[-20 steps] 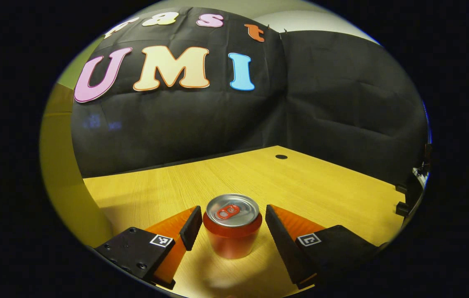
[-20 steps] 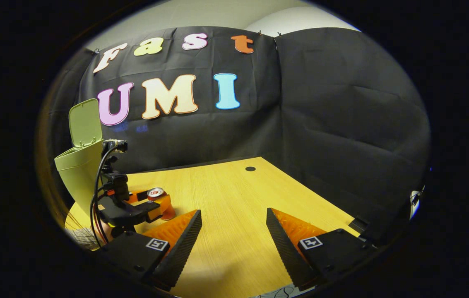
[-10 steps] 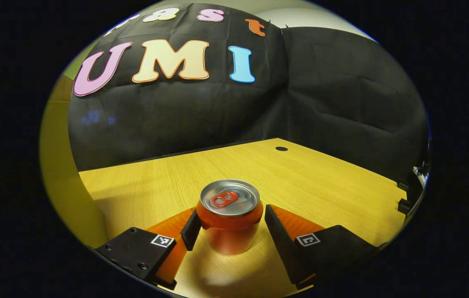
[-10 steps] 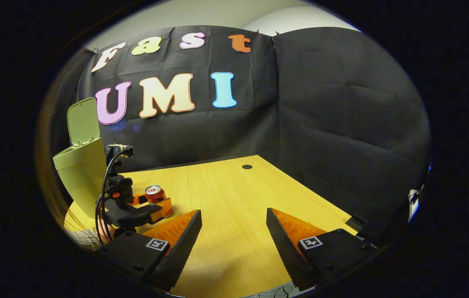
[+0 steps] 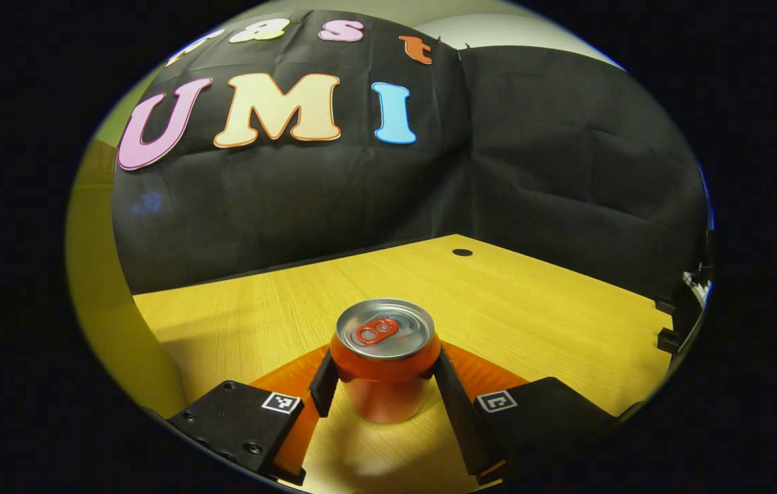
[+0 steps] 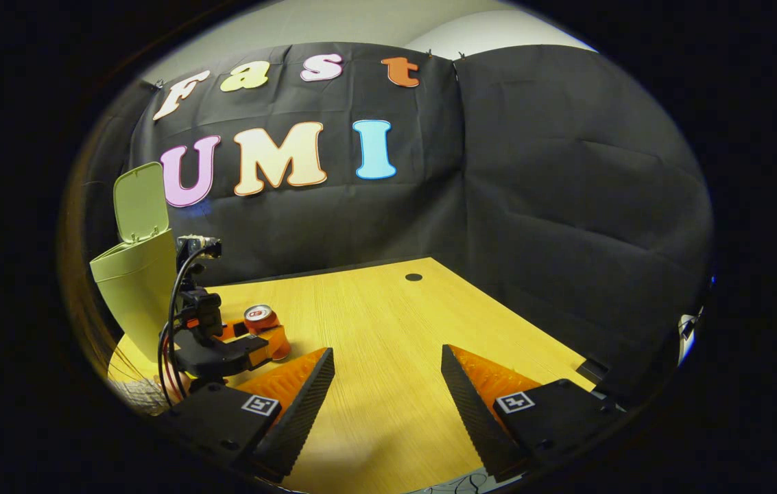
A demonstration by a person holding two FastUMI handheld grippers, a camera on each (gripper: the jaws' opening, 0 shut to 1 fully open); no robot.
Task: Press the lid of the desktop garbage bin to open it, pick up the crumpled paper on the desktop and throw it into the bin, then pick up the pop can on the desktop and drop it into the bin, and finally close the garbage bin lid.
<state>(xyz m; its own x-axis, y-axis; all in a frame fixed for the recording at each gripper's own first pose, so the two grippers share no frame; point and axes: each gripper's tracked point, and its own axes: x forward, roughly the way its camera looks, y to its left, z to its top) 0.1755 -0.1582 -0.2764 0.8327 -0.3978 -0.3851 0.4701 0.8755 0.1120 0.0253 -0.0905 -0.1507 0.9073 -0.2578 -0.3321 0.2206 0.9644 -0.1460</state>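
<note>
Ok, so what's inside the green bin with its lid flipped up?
The garbage bin stands with its lid raised, but the right gripper view sees it from the side, so its wall hides the inside. Whether the crumpled paper is in there can't be told.

Cloth-walled recording booth (image 6: 566,171), wooden desk (image 6: 388,329)

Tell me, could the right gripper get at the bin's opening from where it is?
Probably yes. The bin stands with its lid up, but the left gripper, shut on the can, sits between the right gripper and the bin.
</note>
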